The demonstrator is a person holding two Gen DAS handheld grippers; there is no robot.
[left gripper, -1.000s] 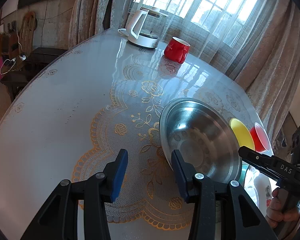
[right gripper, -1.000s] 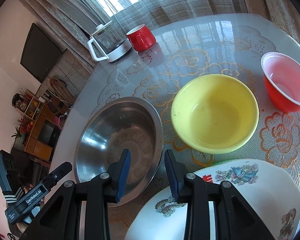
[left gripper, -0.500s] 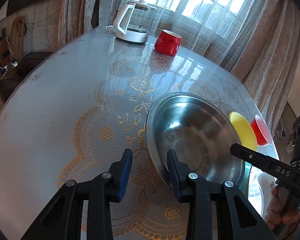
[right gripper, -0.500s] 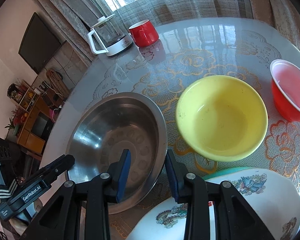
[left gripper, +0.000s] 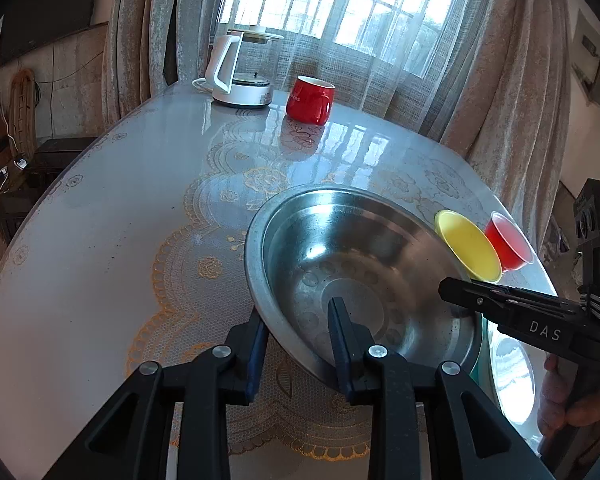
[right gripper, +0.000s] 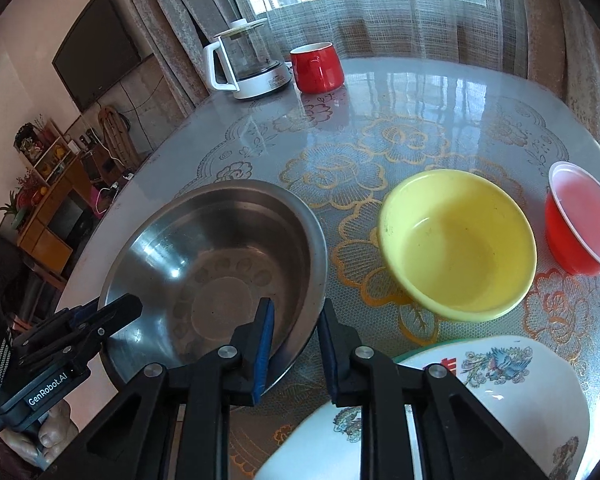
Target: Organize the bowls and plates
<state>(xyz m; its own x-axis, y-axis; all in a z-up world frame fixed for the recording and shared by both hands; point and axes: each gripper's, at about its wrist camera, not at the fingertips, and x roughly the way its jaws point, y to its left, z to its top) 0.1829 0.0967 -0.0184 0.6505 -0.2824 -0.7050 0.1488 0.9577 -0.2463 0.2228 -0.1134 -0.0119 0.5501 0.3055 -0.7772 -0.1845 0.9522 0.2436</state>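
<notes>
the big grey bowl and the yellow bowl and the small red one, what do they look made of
The big grey bowl looks like stainless steel: brushed, mirror-like glints, stamped circles in its base. The yellow bowl looks like matte plastic or melamine; glazed ceramic can't be ruled out. The small red bowl seems thin translucent plastic: light glows through its wall and the rim is pale.

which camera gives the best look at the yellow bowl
The right wrist view: the yellow bowl sits close and whole, its empty inside visible, between the steel basin and the red cup. The left wrist view shows it small, edge-on, partly behind the basin's rim.
</notes>
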